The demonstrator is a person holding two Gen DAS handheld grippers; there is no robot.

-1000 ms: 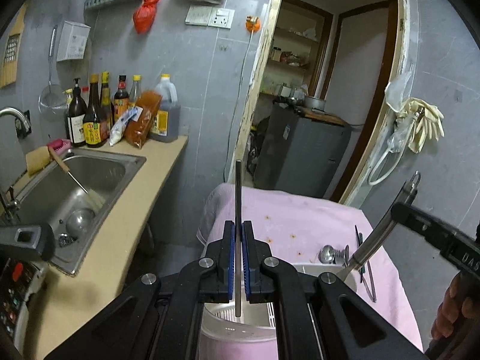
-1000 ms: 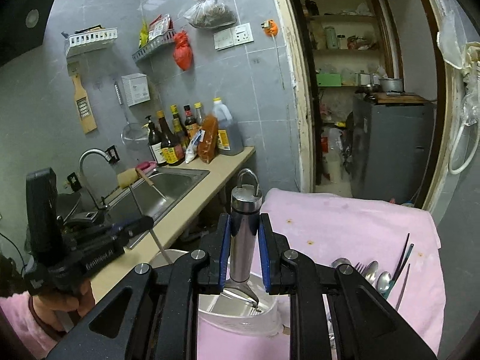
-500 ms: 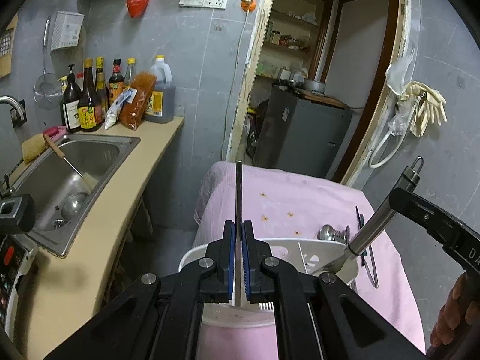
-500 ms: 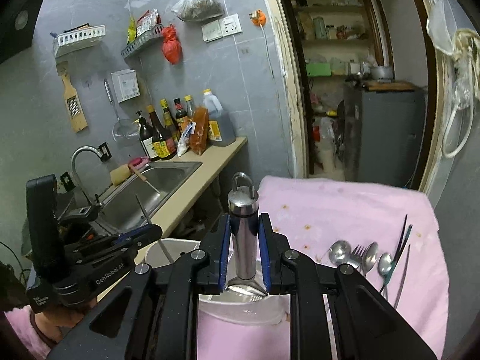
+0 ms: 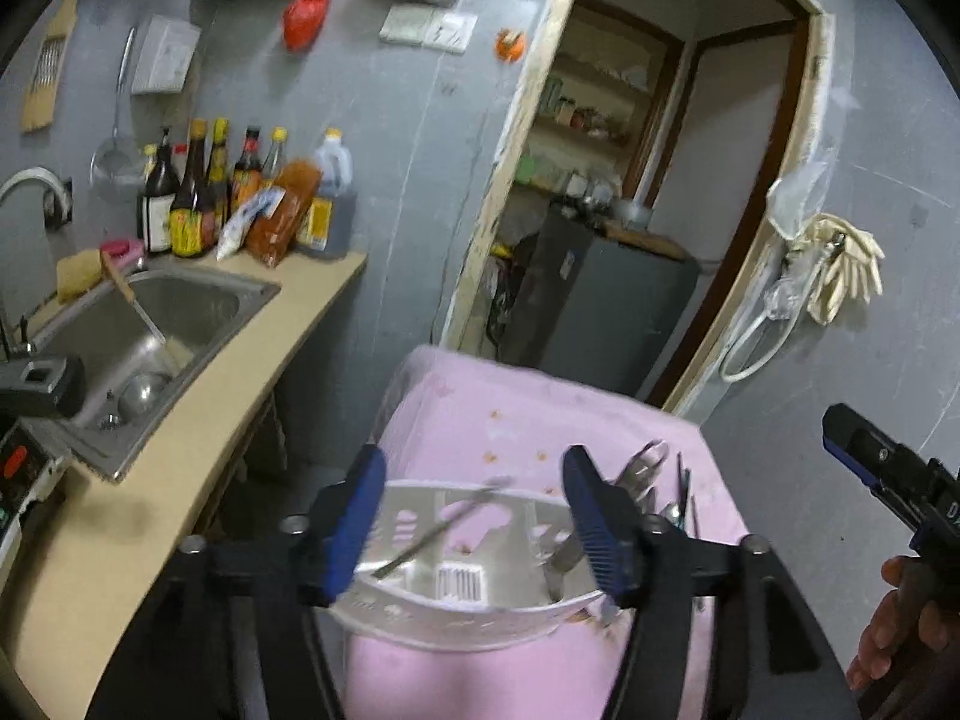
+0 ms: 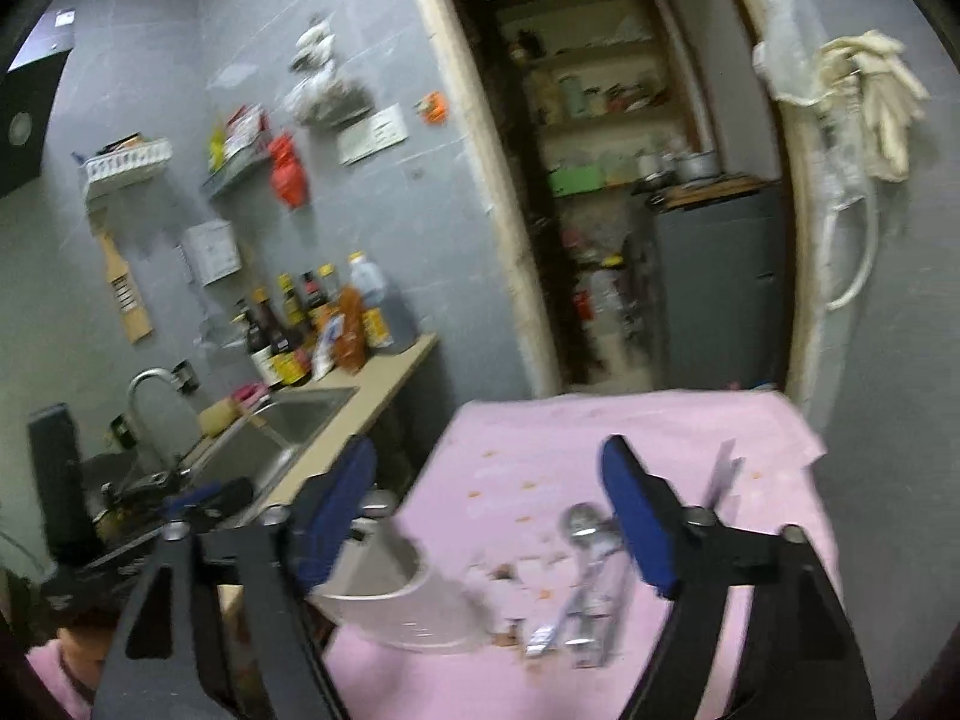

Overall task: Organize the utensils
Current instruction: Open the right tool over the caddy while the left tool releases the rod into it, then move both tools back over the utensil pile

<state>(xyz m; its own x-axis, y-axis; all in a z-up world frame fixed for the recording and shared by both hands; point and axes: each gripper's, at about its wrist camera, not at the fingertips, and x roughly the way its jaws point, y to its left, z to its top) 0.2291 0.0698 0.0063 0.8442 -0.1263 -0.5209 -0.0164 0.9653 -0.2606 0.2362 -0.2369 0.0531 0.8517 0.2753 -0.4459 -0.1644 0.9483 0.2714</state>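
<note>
At lower centre: left gripper (image 5: 474,519) opening, gripping nothing, above white holder (image 5: 462,612) containing thin utensil (image 5: 444,531). Right gripper (image 6: 489,516) opening, empty; loose cutlery (image 6: 591,576) lower right on pink cloth (image 6: 600,438).

We see a table covered with a pink cloth (image 5: 528,414), which has small orange spots. On the cloth stands a white plastic basket (image 5: 456,618), and just beside it lie loose metal spoons and forks (image 6: 591,564).
</note>
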